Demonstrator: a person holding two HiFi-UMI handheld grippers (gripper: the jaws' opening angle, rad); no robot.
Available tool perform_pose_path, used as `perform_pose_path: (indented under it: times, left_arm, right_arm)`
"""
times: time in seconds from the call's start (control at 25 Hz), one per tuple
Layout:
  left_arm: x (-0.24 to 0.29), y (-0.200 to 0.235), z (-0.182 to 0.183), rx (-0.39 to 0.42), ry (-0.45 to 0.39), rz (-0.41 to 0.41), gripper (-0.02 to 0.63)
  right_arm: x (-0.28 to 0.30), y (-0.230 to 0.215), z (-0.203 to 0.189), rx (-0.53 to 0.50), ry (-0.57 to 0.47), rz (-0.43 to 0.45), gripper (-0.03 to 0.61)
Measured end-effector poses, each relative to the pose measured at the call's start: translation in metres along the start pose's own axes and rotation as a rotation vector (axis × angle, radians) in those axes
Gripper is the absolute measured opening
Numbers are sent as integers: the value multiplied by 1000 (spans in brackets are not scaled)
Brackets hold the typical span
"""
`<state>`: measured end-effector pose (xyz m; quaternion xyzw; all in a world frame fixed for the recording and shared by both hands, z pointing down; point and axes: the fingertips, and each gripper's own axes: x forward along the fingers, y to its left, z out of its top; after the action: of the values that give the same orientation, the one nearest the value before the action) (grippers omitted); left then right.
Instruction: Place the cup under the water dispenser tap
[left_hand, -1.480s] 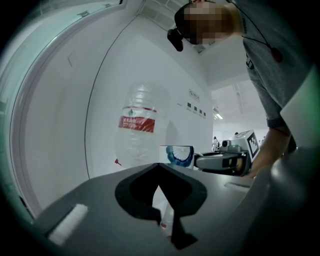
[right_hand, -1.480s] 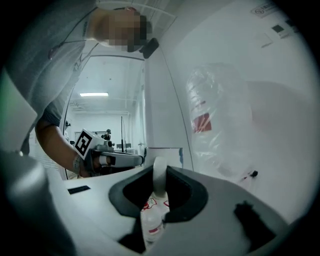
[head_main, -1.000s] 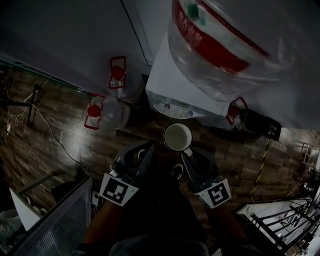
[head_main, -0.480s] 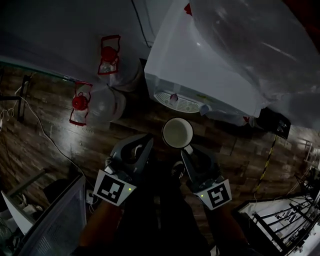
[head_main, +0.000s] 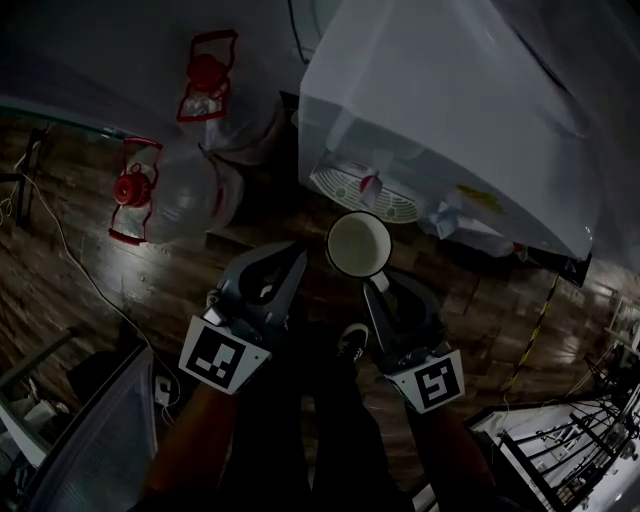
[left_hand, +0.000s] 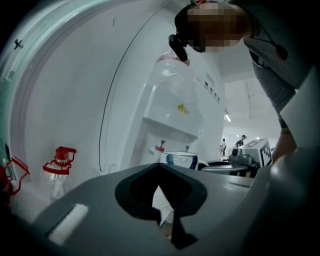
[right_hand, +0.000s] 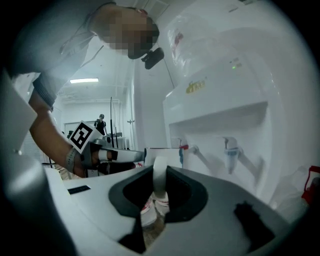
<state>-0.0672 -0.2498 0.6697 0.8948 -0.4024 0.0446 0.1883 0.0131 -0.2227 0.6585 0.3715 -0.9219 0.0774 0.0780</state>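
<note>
R claw (head_main: 374, 292) clamps mug (head_main: 358, 245) by handle (right_hand: 159, 176) only; mug just ahead of tips, short of red tap (head_main: 370, 184). L claw (head_main: 293, 268) shut, empty. Risk: 1 grip pt, mug pivots, rim clips tap.

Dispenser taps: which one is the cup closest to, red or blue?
The red-handled tap: in the right gripper view the cup has its rim right beside it, while the blue-handled tap stands well clear.
</note>
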Motion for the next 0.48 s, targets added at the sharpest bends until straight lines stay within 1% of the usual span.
perform_pose_path:
  times: [0.12, 0.24, 0.36, 0.48]
  left_arm:
    - [9, 10, -16, -8, 0, 11, 8]
    - [19, 19, -30, -3, 7, 15, 8]
    - [30, 26, -39, 2, 8, 16, 8]
    - [41, 33, -45, 8, -1, 7, 8]
  right_arm:
    - [9, -9, -22, 11, -2, -19, 64]
    - [18, -17, -42, 21, -16, -18, 64]
    - [27, -24, -63, 15, 14, -22, 64]
    - [35, -31, -76, 10, 21, -33, 64]
